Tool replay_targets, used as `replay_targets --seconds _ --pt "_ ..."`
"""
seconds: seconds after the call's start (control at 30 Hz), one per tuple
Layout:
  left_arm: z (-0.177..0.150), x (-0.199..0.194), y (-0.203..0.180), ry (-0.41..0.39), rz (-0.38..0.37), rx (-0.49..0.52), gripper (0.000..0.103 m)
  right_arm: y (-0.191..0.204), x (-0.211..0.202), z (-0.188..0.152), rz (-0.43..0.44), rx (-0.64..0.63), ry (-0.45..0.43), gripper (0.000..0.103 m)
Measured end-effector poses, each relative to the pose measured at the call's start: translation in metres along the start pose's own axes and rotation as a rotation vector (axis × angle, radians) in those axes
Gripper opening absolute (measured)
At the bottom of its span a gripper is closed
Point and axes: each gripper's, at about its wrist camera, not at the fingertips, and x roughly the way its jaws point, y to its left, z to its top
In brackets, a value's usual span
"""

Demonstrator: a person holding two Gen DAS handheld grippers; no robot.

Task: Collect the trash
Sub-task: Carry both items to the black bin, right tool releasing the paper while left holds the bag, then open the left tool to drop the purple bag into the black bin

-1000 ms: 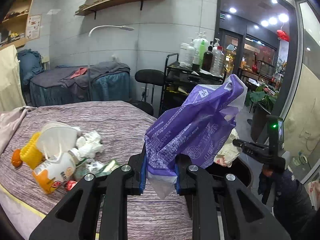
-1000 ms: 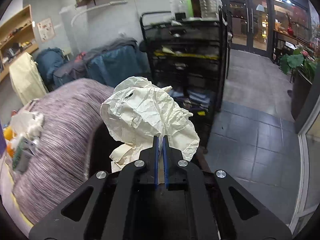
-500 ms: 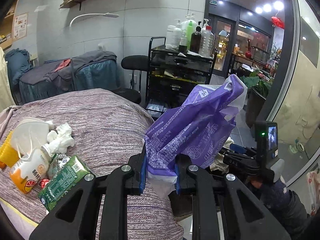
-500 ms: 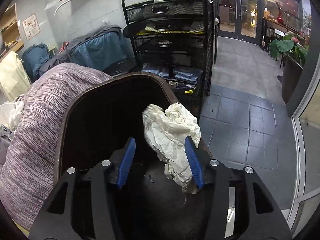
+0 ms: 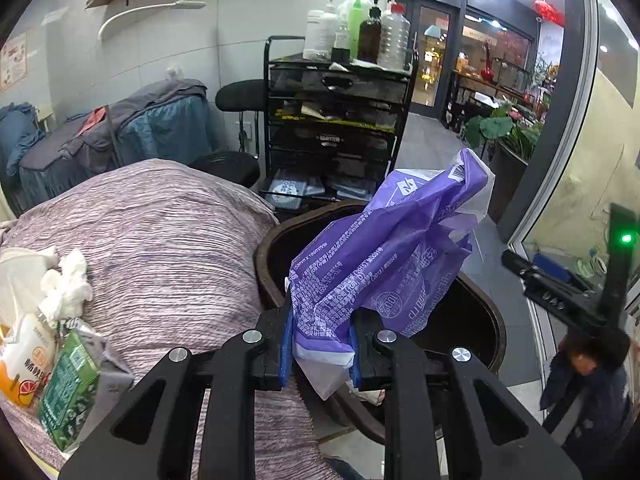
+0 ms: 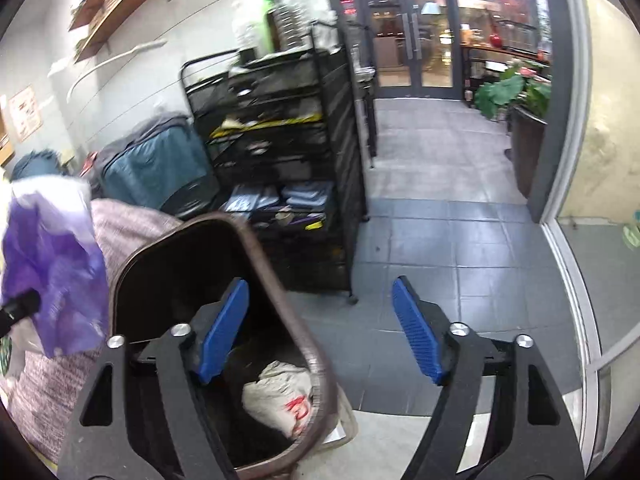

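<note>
My left gripper (image 5: 320,344) is shut on a crumpled purple plastic bag (image 5: 384,256), holding it over the rim of a dark brown trash bin (image 5: 268,248) beside the bed. From the right wrist view that purple bag (image 6: 52,264) hangs at the far left. My right gripper (image 6: 318,330) stands above the bin (image 6: 280,280) with its jaws opening and nothing between them. A crumpled pale paper wrapper (image 6: 280,396) with red print lies inside the bin. More trash sits on the bed at left: white tissues (image 5: 66,284), a green carton (image 5: 68,384) and an orange-and-white bottle (image 5: 24,360).
A striped purple bedcover (image 5: 168,240) spreads left of the bin. A black wire cart (image 5: 336,120) with bottles on top stands behind it, a black stool (image 5: 240,98) and another covered bed (image 5: 120,136) beyond. Grey tiled floor (image 6: 448,240) runs to glass doors. A person (image 5: 588,380) crouches at right.
My right gripper went from shut to open, and the pale wrapper dropped into the bin. The left gripper carried the purple bag rightward over the bin's rim.
</note>
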Motion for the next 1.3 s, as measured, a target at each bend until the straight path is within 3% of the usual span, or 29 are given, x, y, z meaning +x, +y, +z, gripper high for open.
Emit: replay_targets --seconds 0.6,0.7,0.77,0.93,1.13,1.3 --pt "0.001 0.072 -0.027 0.176 0.011 0.061 0.023 -0.03 -0.019 0.012 -0.026 0.082 -0.03 0.083" --pt "-0.001 0.075 -0.028 0.176 0.015 0.063 0.041 -0.031 -0.018 0.011 -0.024 0.09 -0.024 0.083" --pt "-0.003 0.074 -0.028 0.167 0.019 0.068 0.059 -0.032 -0.017 0.01 -0.022 0.093 -0.02 0.083" --pt "-0.002 0.07 -0.028 0.132 0.031 0.079 0.08 -0.033 -0.019 0.01 -0.024 0.102 -0.02 0.084" --pt "0.007 0.041 -0.018 0.055 0.019 0.04 0.087 -0.033 -0.029 0.013 -0.011 0.119 -0.043 0.087" --pt "0.012 -0.002 -0.01 -0.049 0.063 0.04 0.094 -0.029 -0.036 0.015 0.018 0.118 -0.063 0.089"
